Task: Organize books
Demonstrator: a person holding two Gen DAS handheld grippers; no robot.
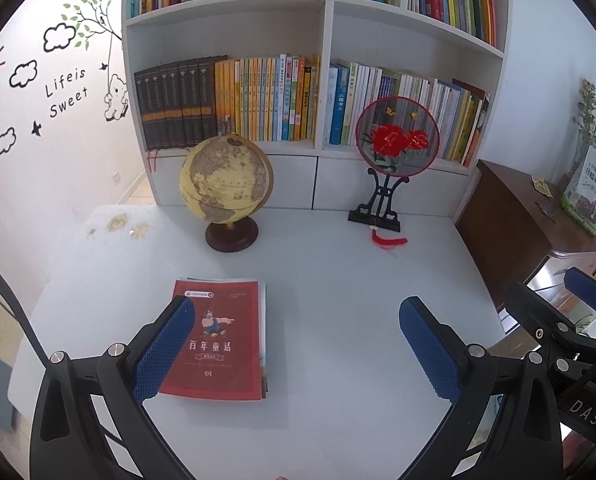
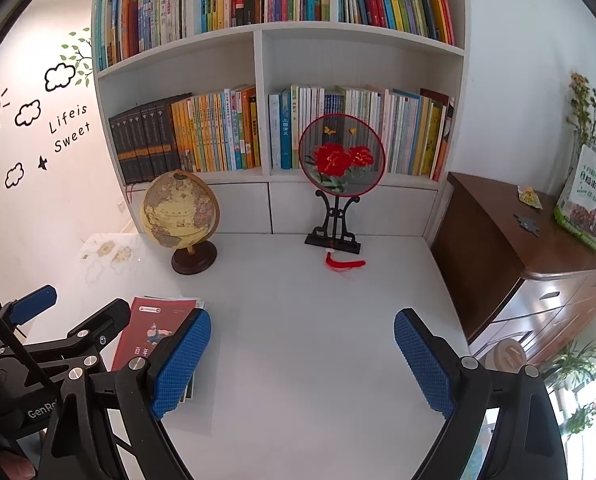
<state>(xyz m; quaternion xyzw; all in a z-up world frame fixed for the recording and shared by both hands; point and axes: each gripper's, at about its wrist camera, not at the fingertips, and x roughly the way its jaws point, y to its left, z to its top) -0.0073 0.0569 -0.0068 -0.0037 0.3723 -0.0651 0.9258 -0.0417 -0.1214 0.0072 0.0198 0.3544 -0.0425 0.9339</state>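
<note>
Lying flat on the white desk (image 1: 338, 360) is a small stack of books with a red cover (image 1: 213, 344) on top, toward the near left, with nothing resting on it. Behind it a globe (image 1: 225, 184) stands on a dark round base, and further right a round embroidered fan (image 1: 398, 136) sits upright in a black stand, its red tassel (image 1: 390, 240) trailing on the desk. Both stand in front of the white bookshelf (image 1: 326, 80), whose lower compartments are packed with upright books. A brown cabinet (image 1: 510, 224) adjoins the desk on the right.

The left gripper (image 1: 298, 340) hovers with its jaws spread wide, holding nothing; its left finger overlaps the red cover in the picture. The right gripper (image 2: 302, 356) is likewise wide open and empty over bare desk.

The left wrist view shows the whole red cover; the right wrist view has it partly hidden behind the grippers, but shows more of the cabinet and a green-and-white bag (image 2: 586, 204) on it.
</note>
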